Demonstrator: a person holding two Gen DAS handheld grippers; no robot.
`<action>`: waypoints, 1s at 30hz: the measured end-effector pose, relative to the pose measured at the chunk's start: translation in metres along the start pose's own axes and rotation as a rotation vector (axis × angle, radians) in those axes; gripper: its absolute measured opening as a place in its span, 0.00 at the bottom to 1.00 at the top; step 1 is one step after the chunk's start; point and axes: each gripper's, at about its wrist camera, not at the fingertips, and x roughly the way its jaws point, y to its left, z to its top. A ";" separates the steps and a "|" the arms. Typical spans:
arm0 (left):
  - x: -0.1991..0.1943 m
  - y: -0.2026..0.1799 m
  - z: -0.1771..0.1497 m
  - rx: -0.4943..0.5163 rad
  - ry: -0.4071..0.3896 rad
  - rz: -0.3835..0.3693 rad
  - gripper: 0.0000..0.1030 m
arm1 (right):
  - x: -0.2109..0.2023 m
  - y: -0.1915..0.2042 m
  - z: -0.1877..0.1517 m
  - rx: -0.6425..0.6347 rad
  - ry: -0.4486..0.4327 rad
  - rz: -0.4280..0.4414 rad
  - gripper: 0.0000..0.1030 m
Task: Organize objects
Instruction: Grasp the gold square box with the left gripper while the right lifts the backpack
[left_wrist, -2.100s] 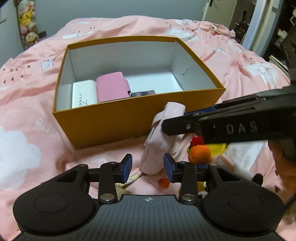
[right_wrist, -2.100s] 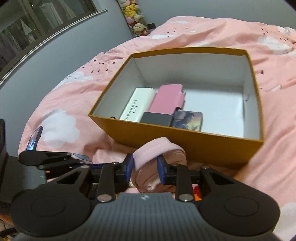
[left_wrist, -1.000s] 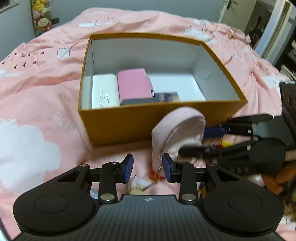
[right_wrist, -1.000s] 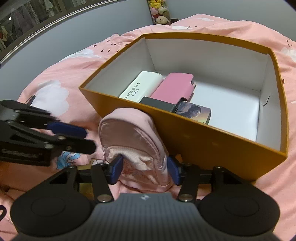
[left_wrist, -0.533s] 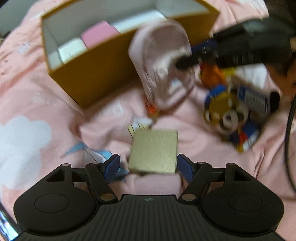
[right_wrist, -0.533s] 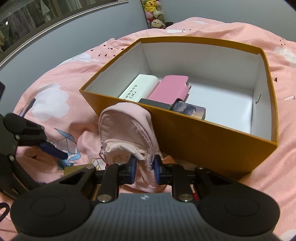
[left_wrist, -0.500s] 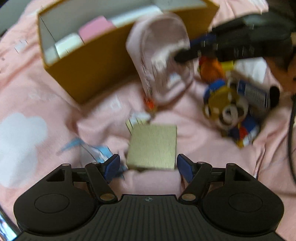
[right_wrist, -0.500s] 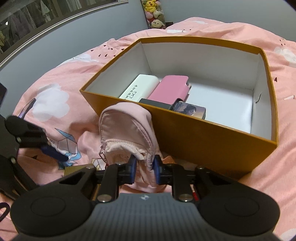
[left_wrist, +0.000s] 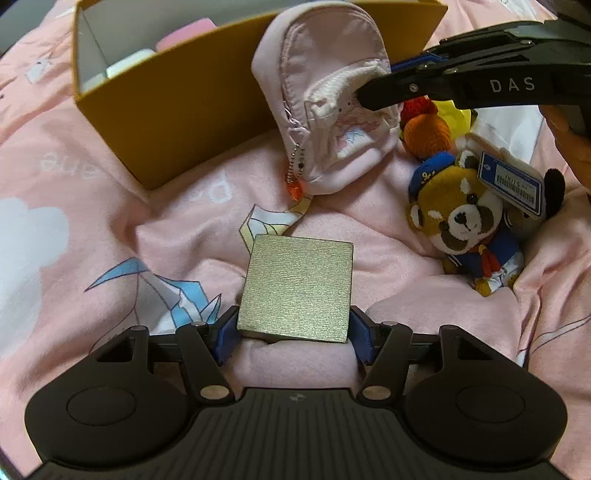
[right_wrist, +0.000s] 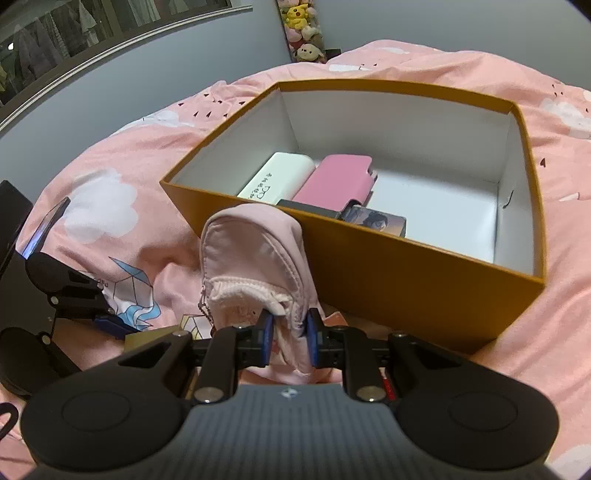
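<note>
Pink bedspread (left_wrist: 110, 206), right tongs (right_wrist: 287, 334) pinching pouch (right_wrist: 255, 251).

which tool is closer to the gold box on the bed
Left. The left tool straddles the gold box, its jaws closing on it. The right tool is clamped on the pink pouch, farther off.

Each hand-held gripper has a matte black plastic body with a ribbed centre panel, two round raised discs at the sides, silver pivot screws and blue pads on black fingers: the left hand-held gripper (left_wrist: 291, 336), the right hand-held gripper (right_wrist: 288, 334). The right one's side arm carries white letters "DAS".
</note>
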 end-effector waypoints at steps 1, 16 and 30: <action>-0.003 -0.001 -0.001 -0.003 -0.010 0.006 0.68 | -0.002 0.000 0.000 0.000 -0.005 -0.002 0.19; 0.011 0.007 0.008 -0.190 0.001 0.009 0.74 | -0.016 0.007 -0.002 0.012 -0.028 -0.032 0.19; -0.012 0.000 -0.004 -0.284 -0.107 0.064 0.68 | -0.023 0.007 -0.004 0.026 -0.043 -0.047 0.18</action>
